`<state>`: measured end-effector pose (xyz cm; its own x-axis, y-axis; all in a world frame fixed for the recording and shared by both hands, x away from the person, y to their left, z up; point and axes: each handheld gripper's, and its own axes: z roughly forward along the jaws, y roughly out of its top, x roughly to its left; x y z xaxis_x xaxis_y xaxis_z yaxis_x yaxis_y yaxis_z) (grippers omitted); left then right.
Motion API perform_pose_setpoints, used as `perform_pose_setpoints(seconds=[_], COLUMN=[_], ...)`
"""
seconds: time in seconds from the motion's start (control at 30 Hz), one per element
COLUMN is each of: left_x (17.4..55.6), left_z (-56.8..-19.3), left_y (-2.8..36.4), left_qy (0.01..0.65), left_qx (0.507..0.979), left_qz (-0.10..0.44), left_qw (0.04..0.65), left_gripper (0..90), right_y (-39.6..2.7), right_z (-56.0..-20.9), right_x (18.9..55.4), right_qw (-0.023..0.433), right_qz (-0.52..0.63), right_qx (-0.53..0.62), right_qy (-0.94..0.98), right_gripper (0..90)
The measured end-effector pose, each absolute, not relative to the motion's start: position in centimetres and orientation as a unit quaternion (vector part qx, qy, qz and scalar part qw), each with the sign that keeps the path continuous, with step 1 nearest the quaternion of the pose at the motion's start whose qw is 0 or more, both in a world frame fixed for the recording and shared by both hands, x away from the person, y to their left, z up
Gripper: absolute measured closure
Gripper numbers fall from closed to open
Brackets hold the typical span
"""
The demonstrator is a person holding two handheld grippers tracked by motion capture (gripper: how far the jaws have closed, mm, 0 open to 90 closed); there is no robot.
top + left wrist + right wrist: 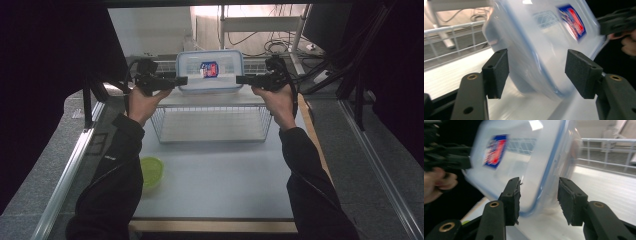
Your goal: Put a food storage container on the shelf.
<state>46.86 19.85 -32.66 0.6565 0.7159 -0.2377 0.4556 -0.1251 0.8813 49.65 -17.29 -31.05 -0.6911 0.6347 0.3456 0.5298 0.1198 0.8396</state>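
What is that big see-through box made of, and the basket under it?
The box looks like cloudy, glossy plastic: you can see through its walls, light glints on it, and its lid has a blue rim. The basket looks like thin metal wire with a pale coating, crossed into a grid, though painted or plastic-coated I can't tell.
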Motion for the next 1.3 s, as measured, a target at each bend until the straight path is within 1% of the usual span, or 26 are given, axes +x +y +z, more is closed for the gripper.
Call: perform_pose_setpoints(seconds=[0.03,0.07,0.13,0.23,0.37,0.4,0.5,0.53,0.6,0.63,0.67,0.7,0.8,0.83,0.87,0.9,0.97,1.03,1.3], left_x=[46.8,46.9,47.1,47.1,46.9,46.8,46.3,46.0,45.5,45.2,44.9,44.6,44.5,44.6,44.8,45.0,45.2,45.5,45.7], left_z=[-32.7,-32.7,-32.8,-32.8,-32.8,-32.8,-32.6,-32.6,-32.8,-32.9,-33.1,-33.6,-34.1,-34.4,-34.6,-34.7,-34.8,-34.8,-34.7], left_y=[19.8,19.9,20.0,20.0,20.0,20.0,20.2,20.2,20.3,20.4,20.3,20.3,20.1,20.0,19.9,19.8,19.3,18.9,18.8], left_qy=[0.405,0.408,0.409,0.411,0.408,0.405,0.387,0.383,0.378,0.377,0.375,0.373,0.377,0.378,0.381,0.382,0.386,0.389,0.393], left_qx=[0.73,0.727,0.725,0.723,0.715,0.714,0.719,0.721,0.724,0.726,0.731,0.742,0.748,0.752,0.753,0.755,0.76,0.764,0.765], left_qz=[0.135,0.133,0.119,0.119,0.137,0.139,0.143,0.145,0.144,0.148,0.149,0.153,0.161,0.16,0.155,0.154,0.165,0.175,0.167], left_qw=[0.533,0.536,0.542,0.543,0.552,0.554,0.559,0.559,0.559,0.556,0.55,0.536,0.522,0.516,0.514,0.511,0.496,0.484,0.483], left_gripper=[33.8,35.6,35.7,35.6,35.2,35.3,34.6,35.3,36.5,41.8,41.8,45.5,46.7,48.1,49.7,49.7,57.2,56.9,56.7], right_y=[-17.3,-17.3,-17.3,-17.2,-17.0,-17.1,-17.0,-17.1,-17.2,-17.2,-17.2,-17.2,-16.8,-16.6,-16.1,-16.1,-15.8,-15.7,-15.8], right_z=[-31.0,-31.0,-30.9,-30.7,-30.7,-30.6,-30.7,-30.8,-30.9,-31.1,-31.1,-31.4,-31.8,-32.1,-32.7,-32.7,-33.0,-33.2,-33.3], right_x=[49.6,49.6,49.6,49.5,49.3,49.2,49.0,48.7,48.6,48.1,48.1,47.7,47.4,47.4,47.5,47.5,47.7,48.0,48.1], right_qw=[0.049,0.047,0.055,0.066,0.081,0.079,0.091,0.097,0.099,0.11,0.11,0.116,0.115,0.118,0.132,0.132,0.141,0.142,0.144], right_qz=[0.537,0.54,0.537,0.536,0.536,0.546,0.534,0.534,0.533,0.528,0.528,0.522,0.509,0.502,0.484,0.484,0.477,0.477,0.478], right_qx=[0.39,0.39,0.39,0.387,0.384,0.382,0.379,0.376,0.377,0.373,0.373,0.369,0.366,0.364,0.365,0.365,0.37,0.375,0.379], right_qy=[0.747,0.744,0.746,0.747,0.747,0.742,0.75,0.751,0.751,0.755,0.755,0.76,0.77,0.776,0.784,0.784,0.785,0.782,0.779], right_gripper=[54.4,54.0,55.6,57.7,59.3,60.4,60.8,63.1,64.2,67.3,67.3,69.0,69.2,69.1,69.4,69.4,70.3,70.3,70.0])
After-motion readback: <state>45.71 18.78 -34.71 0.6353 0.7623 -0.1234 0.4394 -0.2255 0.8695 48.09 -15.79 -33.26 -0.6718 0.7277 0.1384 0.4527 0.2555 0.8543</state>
